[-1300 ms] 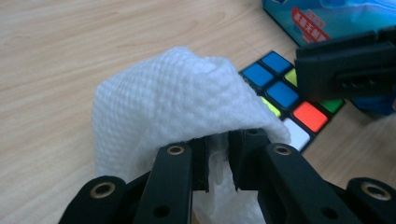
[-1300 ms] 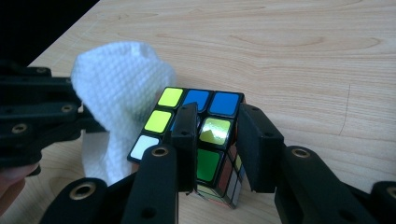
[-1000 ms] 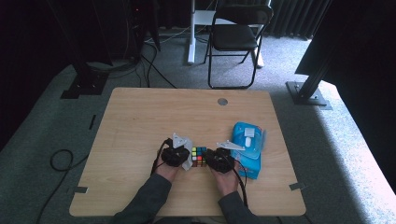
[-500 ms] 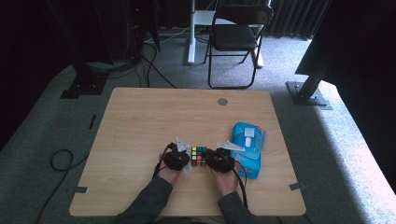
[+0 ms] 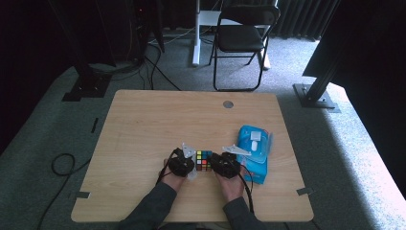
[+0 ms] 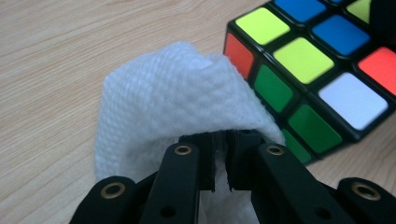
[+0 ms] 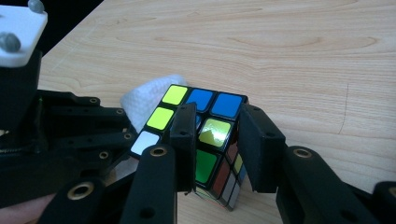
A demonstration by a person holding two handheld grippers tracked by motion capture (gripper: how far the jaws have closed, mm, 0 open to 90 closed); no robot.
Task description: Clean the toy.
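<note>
A scrambled puzzle cube (image 5: pixel 203 160) stands on the wooden table (image 5: pixel 191 115) near its front edge, between both grippers. My right gripper (image 7: pixel 217 135) is shut on the cube (image 7: pixel 210 133), one jaw on each of two opposite sides. My left gripper (image 6: pixel 222 140) is shut on a folded white cloth (image 6: pixel 173 102), which bulges out past the jaws and touches the cube's (image 6: pixel 317 70) red and green side. In the right gripper view, the left gripper (image 7: pixel 70 135) and the cloth (image 7: pixel 140 100) sit at the cube's left. From the high view the left gripper (image 5: pixel 187 164) and right gripper (image 5: pixel 219 164) flank the cube.
A blue pack of wipes (image 5: pixel 254 148) lies just right of the right hand. A round cable hole (image 5: pixel 228 104) marks the table's far edge. A folding chair (image 5: pixel 242 38) stands beyond the table, and black stand feet (image 5: pixel 86 86) rest on the floor.
The left gripper with the cloth has shifted slightly at the cube's left side. The right gripper and the cube have stayed where they were.
</note>
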